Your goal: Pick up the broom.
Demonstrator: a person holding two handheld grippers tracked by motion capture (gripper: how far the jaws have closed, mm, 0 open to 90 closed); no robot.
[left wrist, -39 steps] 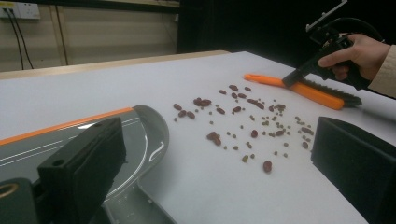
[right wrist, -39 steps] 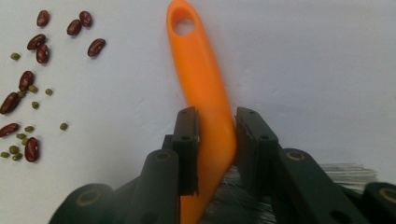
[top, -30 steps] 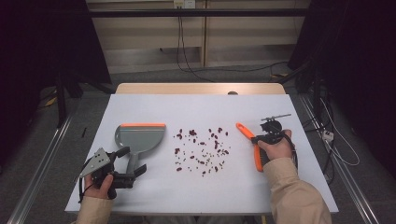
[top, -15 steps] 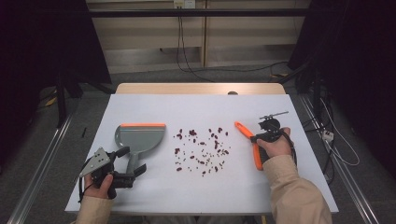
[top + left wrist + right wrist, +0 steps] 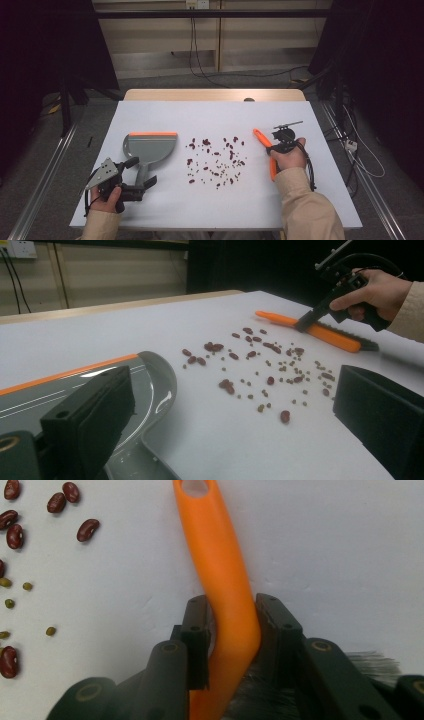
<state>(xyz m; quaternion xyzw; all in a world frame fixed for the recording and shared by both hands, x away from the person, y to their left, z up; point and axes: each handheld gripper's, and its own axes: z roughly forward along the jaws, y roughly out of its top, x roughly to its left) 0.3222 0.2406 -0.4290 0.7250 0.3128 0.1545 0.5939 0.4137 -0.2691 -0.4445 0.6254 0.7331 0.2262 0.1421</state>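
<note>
We hold the right gripper (image 5: pixel 278 146) tipped down at the right of the white table (image 5: pixel 215 115), its jaws clamped on the handle of the orange brush (image 5: pixel 227 585), which lies flat beside the scattered beans (image 5: pixel 216 159). Our left gripper (image 5: pixel 131 175) rests low near the front left, jaws spread wide over the grey dustpan's (image 5: pixel 149 147) handle, pressing on nothing.

We see lots of little beans (image 5: pixel 216 161) spread out on the white table (image 5: pixel 210 120). Some are dark red and some are tiny and green. Behind the table there is a light wood edge (image 5: pixel 215 94). Black cables (image 5: pixel 200 50) hang down by the wall. A white plug box (image 5: pixel 351 145) lies on the grey floor (image 5: pixel 40 150) at the right side.
</note>
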